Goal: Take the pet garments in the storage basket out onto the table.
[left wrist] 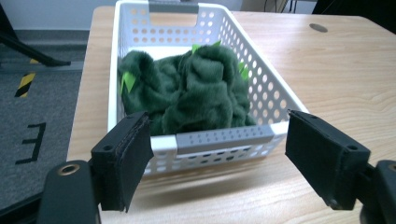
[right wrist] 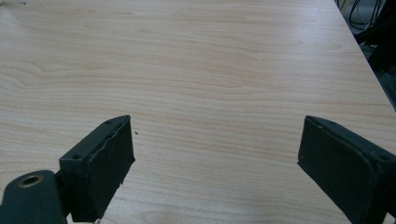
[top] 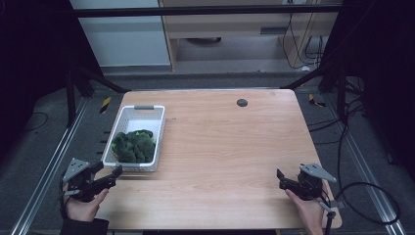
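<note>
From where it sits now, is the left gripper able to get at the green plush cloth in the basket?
Probably yes. The left gripper stands open just short of the white basket, whose top is uncovered. The green plush cloth is heaped above the near rim, so going up over the rim looks unobstructed.

Dark green plush cloth (left wrist: 196,88) with lime tags, white perforated basket (left wrist: 261,79), pale wood-grain table (top: 235,147).
</note>
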Tool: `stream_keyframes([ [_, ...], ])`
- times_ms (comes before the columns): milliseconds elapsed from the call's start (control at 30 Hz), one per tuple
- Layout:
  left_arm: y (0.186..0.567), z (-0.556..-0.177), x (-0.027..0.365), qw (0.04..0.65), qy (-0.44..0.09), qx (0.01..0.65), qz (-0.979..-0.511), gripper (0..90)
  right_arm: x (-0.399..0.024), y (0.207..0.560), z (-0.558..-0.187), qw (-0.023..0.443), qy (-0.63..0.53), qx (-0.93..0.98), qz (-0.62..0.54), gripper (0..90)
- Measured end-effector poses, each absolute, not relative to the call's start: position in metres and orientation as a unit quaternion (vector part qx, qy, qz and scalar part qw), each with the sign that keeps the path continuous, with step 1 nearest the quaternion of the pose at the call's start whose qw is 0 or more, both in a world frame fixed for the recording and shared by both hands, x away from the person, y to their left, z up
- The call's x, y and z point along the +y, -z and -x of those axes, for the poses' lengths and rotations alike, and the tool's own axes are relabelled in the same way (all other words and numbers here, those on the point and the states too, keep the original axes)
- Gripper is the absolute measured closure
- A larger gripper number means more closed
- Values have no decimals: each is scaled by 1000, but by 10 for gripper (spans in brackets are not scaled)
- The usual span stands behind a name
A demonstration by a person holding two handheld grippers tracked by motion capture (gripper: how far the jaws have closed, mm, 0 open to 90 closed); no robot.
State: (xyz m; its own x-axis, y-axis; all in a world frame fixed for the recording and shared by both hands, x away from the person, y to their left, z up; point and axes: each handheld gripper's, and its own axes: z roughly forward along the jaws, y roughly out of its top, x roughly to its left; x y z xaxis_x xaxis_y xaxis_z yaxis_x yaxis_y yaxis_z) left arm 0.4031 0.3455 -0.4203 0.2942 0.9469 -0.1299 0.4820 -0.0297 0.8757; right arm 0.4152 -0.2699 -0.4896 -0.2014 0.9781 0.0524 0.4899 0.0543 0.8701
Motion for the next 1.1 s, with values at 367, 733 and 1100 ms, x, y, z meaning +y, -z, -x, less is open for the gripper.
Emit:
stream_keyframes([
  [367,403,-414,344,454,-263,525,-670,222,-270,490,-416,307,-398,660,-558,104],
  [733,390,-435,339,440,-255,509,-695,223,-270,489,-416,306,-400,661,-557,109],
  [1100,381,-452,337,414,-243,504,-718,221,-270,489,-416,304,-397,662,-558,109],
])
